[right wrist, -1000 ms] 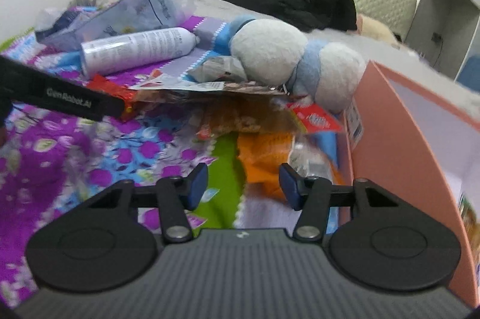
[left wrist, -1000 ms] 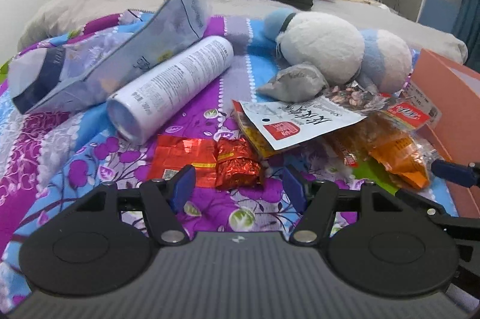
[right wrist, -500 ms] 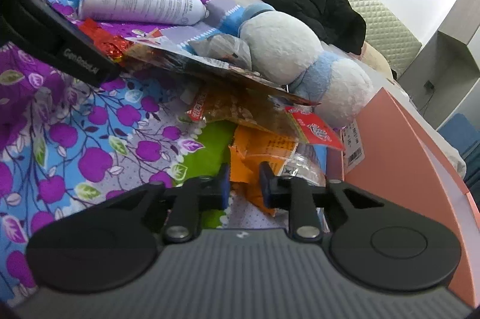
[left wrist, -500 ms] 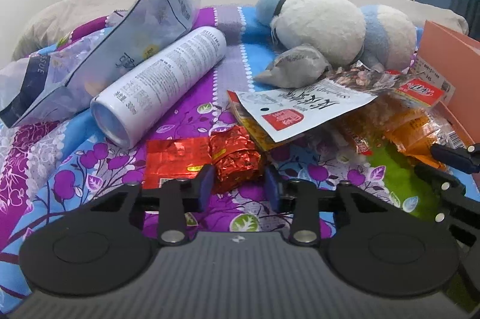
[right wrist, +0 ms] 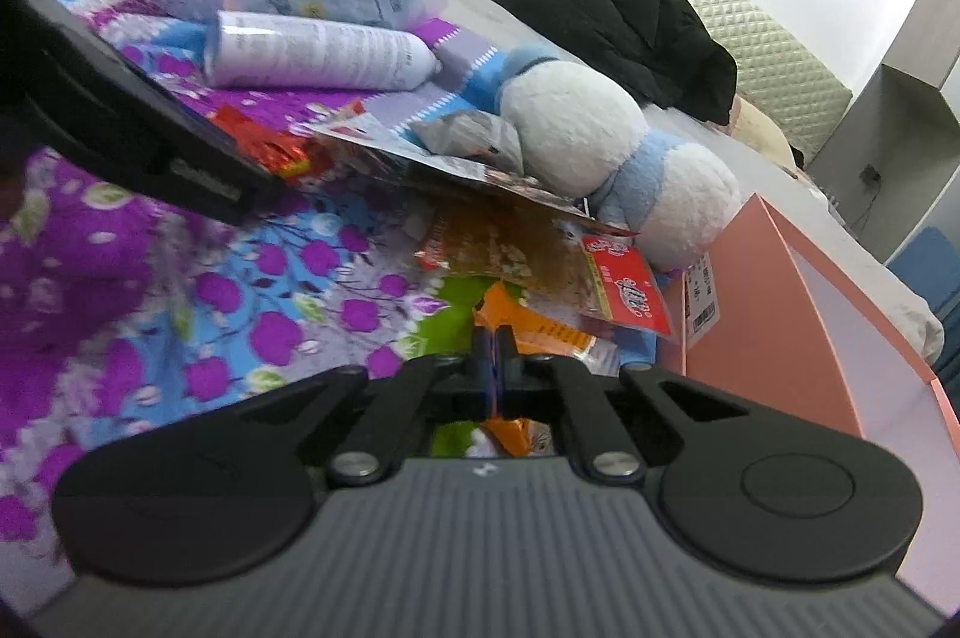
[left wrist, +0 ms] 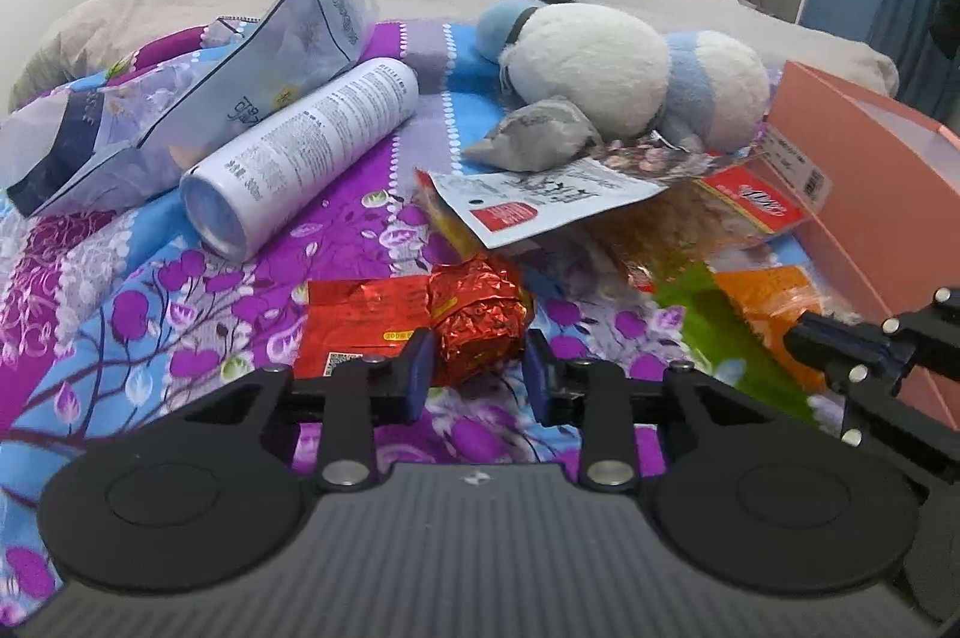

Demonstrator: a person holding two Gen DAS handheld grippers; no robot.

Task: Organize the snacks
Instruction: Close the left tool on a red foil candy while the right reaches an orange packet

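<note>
here, one red foil snack (left wrist: 474,323) between left fingers (left wrist: 418,359), one orange packet (right wrist: 528,326) in pinched right fingers (right wrist: 480,359)

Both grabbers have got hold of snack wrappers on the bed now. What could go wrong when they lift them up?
1. The right gripper pinches only the thin edge of the orange packet, so it might slip or tear.
2. That packet lies partly under the red-labelled bag, which could get dragged along.
3. The left gripper is around the crinkled red foil snack; its flat tail may flop, and squeezing could crush it.
</note>
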